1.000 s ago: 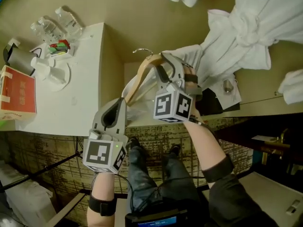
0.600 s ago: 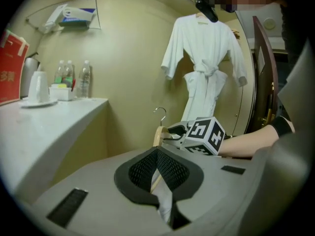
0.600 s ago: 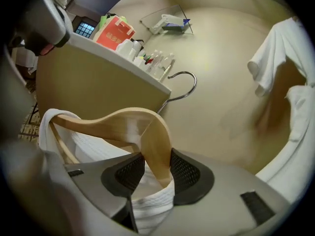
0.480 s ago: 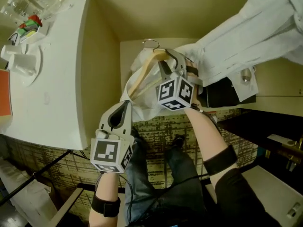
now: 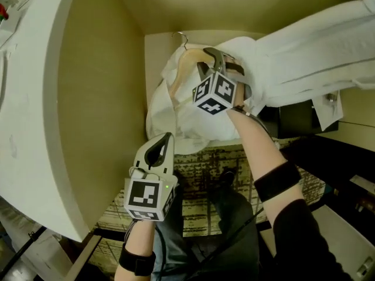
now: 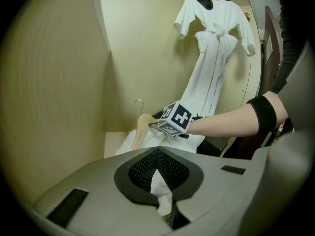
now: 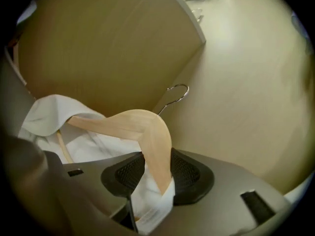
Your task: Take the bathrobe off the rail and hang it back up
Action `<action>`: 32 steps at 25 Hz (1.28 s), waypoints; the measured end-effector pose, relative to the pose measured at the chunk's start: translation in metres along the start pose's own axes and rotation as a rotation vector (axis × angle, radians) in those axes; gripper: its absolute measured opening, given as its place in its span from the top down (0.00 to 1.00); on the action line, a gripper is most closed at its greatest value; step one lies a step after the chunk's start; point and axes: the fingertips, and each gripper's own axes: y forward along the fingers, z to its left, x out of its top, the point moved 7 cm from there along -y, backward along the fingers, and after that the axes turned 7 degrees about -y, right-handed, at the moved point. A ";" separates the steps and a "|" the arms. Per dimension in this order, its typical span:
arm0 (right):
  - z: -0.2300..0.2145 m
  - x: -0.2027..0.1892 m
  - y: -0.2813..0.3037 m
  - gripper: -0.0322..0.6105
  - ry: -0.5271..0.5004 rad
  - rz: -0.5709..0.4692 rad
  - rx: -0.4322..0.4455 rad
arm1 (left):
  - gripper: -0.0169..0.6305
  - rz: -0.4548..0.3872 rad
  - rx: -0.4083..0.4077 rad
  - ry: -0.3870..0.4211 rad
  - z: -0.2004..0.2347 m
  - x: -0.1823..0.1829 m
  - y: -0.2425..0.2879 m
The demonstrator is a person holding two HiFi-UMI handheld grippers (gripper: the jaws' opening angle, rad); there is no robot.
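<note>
- Bathrobe (image 5: 187, 113): soft, bulky, likely heavy. Off the rail, bunched low in the corner above a cream ledge (image 5: 153, 57).
- Best hold: the stiff wooden hanger (image 7: 150, 136), not the loose cloth.
- Right gripper (image 5: 212, 57): clamped on the hanger arm and cloth.
- Left gripper (image 5: 166, 138): pressed together, apparently nipping the hem.
- Tight space: white counter (image 5: 35, 98) close at left.

Low pale beige ledge (image 5: 153, 57) in far niche, right of tall beige side panel (image 5: 99, 98). White terry bathrobe (image 5: 193, 122) on pale wooden hanger (image 5: 177, 78) is bunched over the ledge, w/ lower folds spilling past near edge; can't confirm actual contact w/ ledge. Brown-and-cream grid carpet floor (image 5: 202, 163) on near side, dark shoes (image 5: 225, 175) standing on it. Big white tabletop (image 5: 32, 116) at left, mostly bare; bits at its far-left corner cut off, can't ID.
</note>
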 end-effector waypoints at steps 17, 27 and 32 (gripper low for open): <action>0.031 -0.027 0.061 0.55 -0.020 0.126 -0.027 | 0.97 0.087 -0.044 -0.079 0.011 -0.038 0.016; -0.033 0.011 -0.065 0.63 0.080 0.057 -0.009 | 0.97 0.007 -0.061 -0.046 -0.041 0.050 -0.029; -0.070 0.045 -0.176 0.88 0.190 -0.036 -0.013 | 0.97 -0.054 -0.059 -0.011 -0.077 0.112 -0.082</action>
